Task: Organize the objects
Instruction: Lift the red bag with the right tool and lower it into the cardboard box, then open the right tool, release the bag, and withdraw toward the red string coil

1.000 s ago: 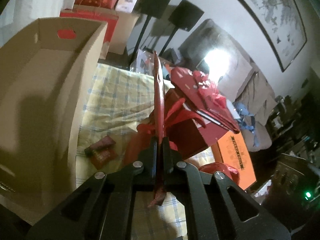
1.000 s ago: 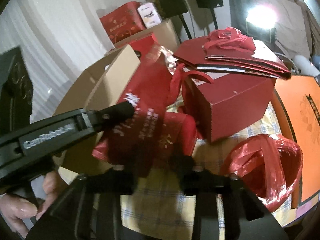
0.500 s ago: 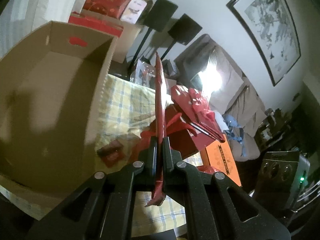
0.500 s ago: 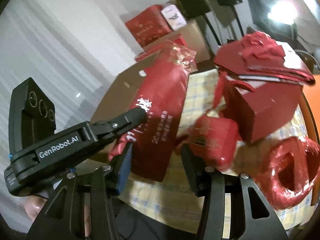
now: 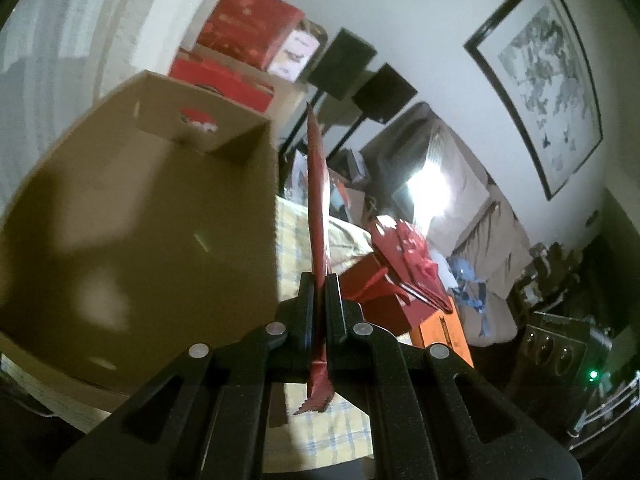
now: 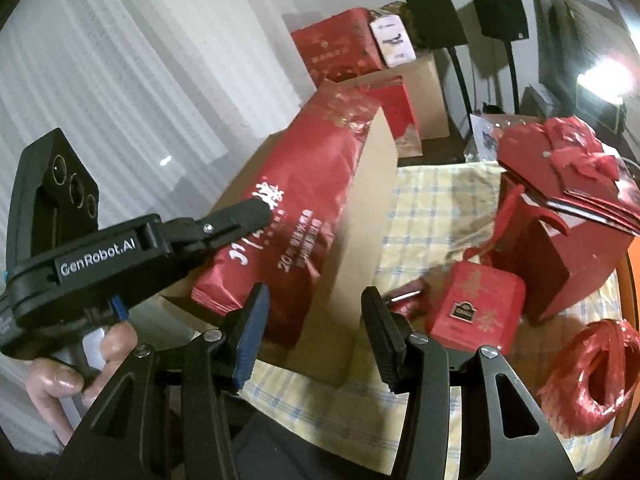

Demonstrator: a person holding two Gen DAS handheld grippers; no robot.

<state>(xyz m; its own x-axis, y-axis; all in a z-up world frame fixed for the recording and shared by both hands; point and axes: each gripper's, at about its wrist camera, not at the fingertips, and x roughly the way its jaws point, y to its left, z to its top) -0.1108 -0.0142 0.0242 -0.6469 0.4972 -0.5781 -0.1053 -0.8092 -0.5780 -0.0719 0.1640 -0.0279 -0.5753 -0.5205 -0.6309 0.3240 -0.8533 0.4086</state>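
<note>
My left gripper is shut on a flat red foil bag, seen edge-on in its own view. In the right wrist view the left gripper holds the red bag above the open cardboard box. The box fills the left of the left wrist view and looks empty inside. My right gripper is open and empty, near the box's front corner.
On the checked tablecloth lie a small red tin, a small dark red packet, a big red gift box with flat red bags on top, and a red plastic bag. An orange box sits beyond.
My left gripper has lifted the red bag up and left, from the table to over the cardboard box. My right gripper has drawn back and stands open.
</note>
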